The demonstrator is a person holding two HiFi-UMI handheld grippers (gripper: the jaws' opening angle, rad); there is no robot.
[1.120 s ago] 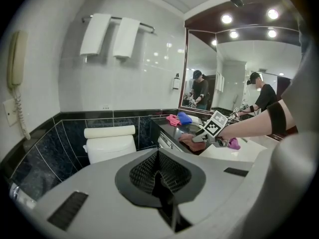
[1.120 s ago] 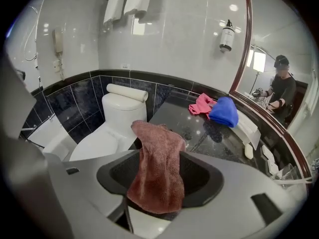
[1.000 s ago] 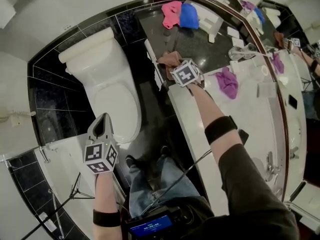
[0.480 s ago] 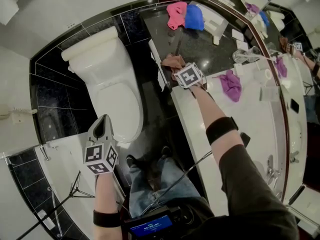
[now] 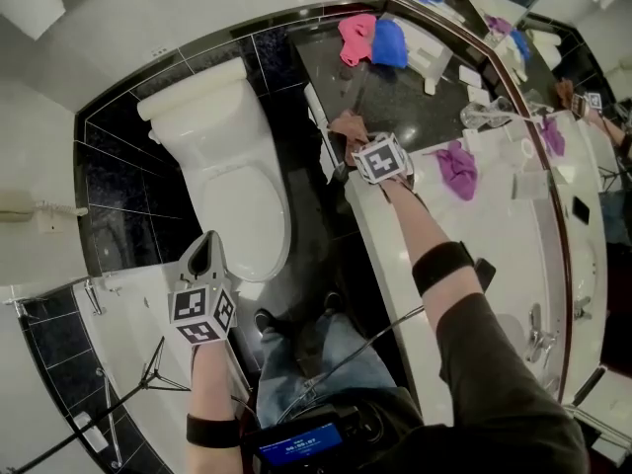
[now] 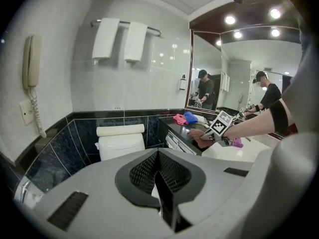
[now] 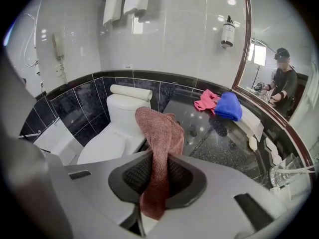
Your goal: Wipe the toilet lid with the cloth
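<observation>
From here I'd call this the very start of the job: the cloth [image 7: 158, 133] is in hand, but none of the wiping has been done. My right gripper [image 7: 157, 183] has just been closing, and the cloth now sits between its jaws. The pads are pinching a fold of that brown towelling, with the loose end flopping forward past the tips. In the head view the gripper is over the near edge of the dark counter [image 5: 395, 97], and I can't tell from any view whether the cloth's tail has cleared the stone. My left gripper [image 5: 204, 253] has its jaws pressed together on nothing. It hangs just off the front end of the toilet lid [image 5: 242, 215], which is down, white and well apart from the cloth. Pink [image 5: 355, 36], blue [image 5: 388, 42] and purple [image 5: 456, 166] cloths also lie about the counter (I judge none of them to be my business). As I read it, the cloth still has to go across the dark gap from the counter to the toilet and be laid flat on the lid. It then has to be drawn over the whole top, and none of that shows as begun.
</observation>
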